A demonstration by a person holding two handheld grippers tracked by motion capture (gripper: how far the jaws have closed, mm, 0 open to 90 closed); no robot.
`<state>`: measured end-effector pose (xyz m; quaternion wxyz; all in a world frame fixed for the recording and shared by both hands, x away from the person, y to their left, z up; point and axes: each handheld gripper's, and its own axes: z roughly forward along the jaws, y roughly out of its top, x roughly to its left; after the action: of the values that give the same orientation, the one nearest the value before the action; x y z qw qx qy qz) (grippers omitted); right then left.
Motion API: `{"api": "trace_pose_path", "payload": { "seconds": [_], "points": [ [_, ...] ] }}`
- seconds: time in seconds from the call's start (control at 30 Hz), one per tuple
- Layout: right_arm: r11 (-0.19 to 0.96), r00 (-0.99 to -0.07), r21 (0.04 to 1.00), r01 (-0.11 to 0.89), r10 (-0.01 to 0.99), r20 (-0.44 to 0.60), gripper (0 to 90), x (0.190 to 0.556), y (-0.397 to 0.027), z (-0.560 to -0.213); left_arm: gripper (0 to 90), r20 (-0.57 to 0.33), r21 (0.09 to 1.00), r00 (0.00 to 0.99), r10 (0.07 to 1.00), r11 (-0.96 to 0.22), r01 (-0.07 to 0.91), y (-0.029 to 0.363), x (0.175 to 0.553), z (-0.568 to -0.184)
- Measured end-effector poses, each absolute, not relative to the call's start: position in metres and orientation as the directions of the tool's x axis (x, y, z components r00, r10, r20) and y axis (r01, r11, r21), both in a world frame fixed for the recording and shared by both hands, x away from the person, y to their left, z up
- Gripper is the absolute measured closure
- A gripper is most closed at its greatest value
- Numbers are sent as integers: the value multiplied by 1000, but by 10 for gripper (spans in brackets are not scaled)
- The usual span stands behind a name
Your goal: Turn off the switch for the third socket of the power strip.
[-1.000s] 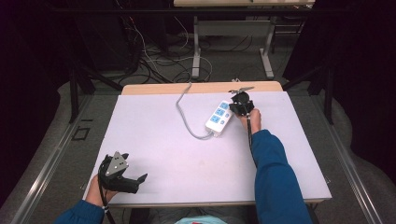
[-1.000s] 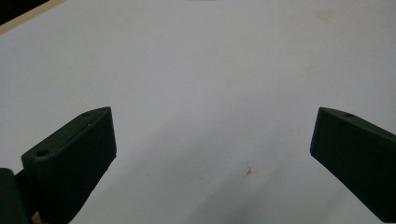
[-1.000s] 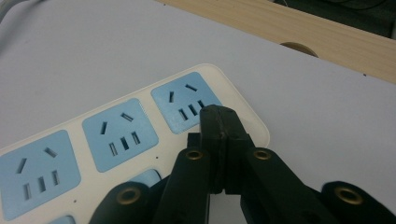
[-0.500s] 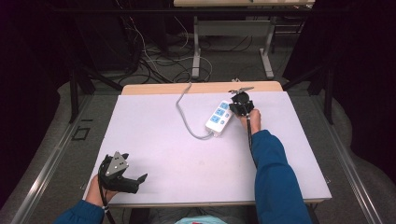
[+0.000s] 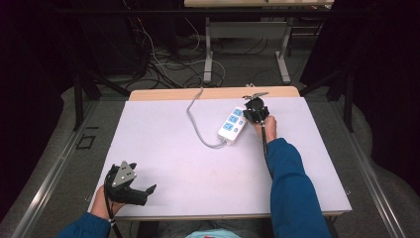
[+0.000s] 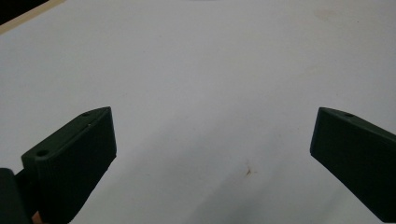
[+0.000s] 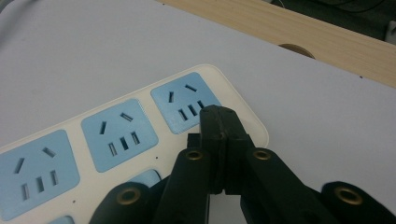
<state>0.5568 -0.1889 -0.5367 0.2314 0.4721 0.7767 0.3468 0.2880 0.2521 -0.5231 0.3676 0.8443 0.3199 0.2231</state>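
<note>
No delta across the frames: right gripper (image 5: 255, 110), left gripper (image 5: 130, 188), power strip (image 5: 232, 126) and its cable (image 5: 197, 126) sit on the worktop (image 5: 198, 168) exactly as before

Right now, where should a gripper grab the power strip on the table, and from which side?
Grab the power strip across its narrow width, near the end away from the cord, coming down from above. It lies flat on the table, long and slim, so only its two long edges fit between jaws. The right gripper is shut above that end, so it would have to open first.
</note>
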Motion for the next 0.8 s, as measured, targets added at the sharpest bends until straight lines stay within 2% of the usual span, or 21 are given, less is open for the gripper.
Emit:
{"api": "trace_pose_path", "payload": {
  "seconds": [0.8],
  "points": [
    [322,-457,758,567,889,-36,900,557,-190,-536,3,139,764,696,704,-523,377,252,288,-523]
  ]
}}
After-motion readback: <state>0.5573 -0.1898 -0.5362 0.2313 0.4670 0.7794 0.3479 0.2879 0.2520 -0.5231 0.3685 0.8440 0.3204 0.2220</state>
